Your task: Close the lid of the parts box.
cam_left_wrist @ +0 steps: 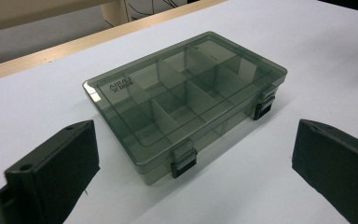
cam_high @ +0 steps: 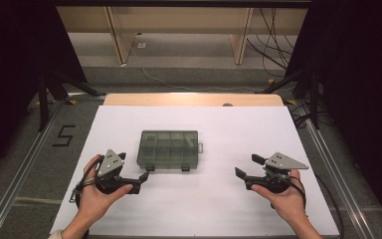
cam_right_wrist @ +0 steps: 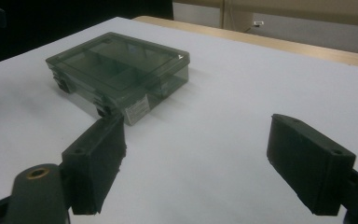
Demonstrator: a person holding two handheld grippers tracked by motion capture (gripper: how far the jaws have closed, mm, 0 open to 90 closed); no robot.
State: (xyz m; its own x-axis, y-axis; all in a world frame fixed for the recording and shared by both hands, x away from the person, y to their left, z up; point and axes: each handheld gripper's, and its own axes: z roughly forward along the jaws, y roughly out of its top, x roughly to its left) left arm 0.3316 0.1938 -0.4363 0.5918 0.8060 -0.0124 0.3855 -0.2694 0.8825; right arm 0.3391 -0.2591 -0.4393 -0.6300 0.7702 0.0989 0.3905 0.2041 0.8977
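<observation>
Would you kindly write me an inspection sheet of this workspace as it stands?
Surface: white table top, bare around the box.
Job's things: smoky compartment box, lid shut, two front latches down, compartments look empty.
Clutter: nothing seen.
Grippers: left gripper and right gripper both open, hand-held, apart from the box on either side.
Cables: cable trails from the right gripper; loose leads on the floor beyond.
Surroundings: dark curtains, wooden furniture legs.

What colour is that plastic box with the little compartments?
The box is see-through smoky grey-green, with two black latches on its front edge. The left gripper view shows it best.
</observation>
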